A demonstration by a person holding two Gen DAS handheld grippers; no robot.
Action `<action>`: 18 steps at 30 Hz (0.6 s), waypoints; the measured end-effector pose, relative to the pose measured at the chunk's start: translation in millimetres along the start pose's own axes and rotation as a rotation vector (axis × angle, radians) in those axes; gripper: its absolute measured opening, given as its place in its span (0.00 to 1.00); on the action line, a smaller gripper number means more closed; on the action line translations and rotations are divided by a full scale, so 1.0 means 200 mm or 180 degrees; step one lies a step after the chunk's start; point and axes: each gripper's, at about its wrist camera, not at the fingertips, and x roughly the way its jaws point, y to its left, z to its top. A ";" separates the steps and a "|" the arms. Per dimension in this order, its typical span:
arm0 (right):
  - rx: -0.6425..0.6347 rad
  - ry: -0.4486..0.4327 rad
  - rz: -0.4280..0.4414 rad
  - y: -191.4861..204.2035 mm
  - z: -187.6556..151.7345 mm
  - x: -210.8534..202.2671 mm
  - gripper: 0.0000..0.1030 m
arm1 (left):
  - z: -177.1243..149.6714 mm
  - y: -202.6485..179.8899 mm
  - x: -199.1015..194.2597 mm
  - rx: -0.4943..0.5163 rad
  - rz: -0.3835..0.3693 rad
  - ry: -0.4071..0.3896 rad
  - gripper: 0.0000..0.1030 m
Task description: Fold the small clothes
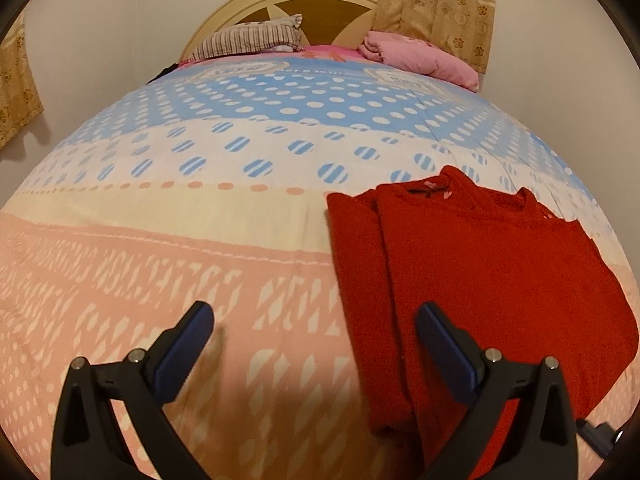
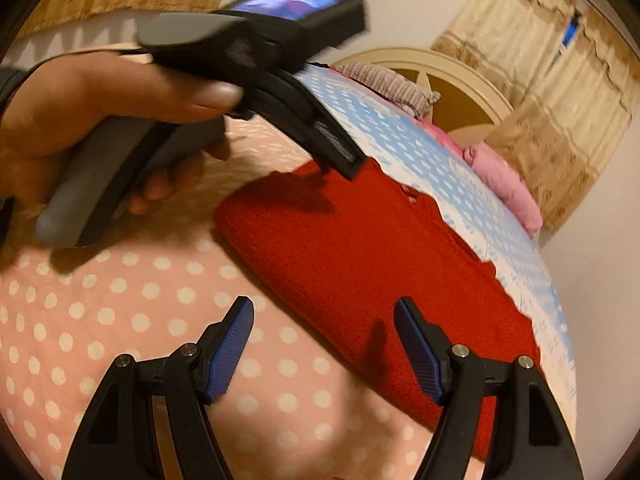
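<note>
Left wrist view: left claw (image 1: 314, 322) spread wide, empty, over the pink-patterned bedspread (image 1: 160, 264); red garment (image 1: 472, 280) lying folded on the bed's near right side, striped pillow (image 1: 252, 38) far behind. Right wrist view: left hand (image 2: 76, 120) at left gripping its tool above the garment's far-left corner; right claw (image 2: 324, 350) spread, empty, over its near edge.

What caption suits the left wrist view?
Open left hand-held gripper hovering over the bedspread beside a partly folded red sweater.
</note>
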 end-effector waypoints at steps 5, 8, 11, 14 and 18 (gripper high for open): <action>-0.0237 -0.0046 -0.0242 0.09 0.04 0.02 0.71 | 0.02 0.05 0.04 -0.0269 -0.0450 0.0028 1.00; -0.0305 -0.0061 -0.0331 0.13 0.06 0.03 0.71 | 0.03 0.08 0.07 -0.0450 -0.0650 0.0067 1.00; -0.0333 -0.0075 -0.0366 0.14 0.08 0.04 0.71 | 0.03 0.10 0.10 -0.0559 -0.0773 0.0076 1.00; -0.0312 -0.0066 -0.0365 0.14 0.09 0.05 0.71 | 0.05 0.10 0.12 -0.0586 -0.0841 0.0081 1.00; -0.0297 -0.0071 -0.0367 0.14 0.11 0.06 0.71 | 0.08 0.07 0.16 -0.0512 -0.0893 0.0092 0.97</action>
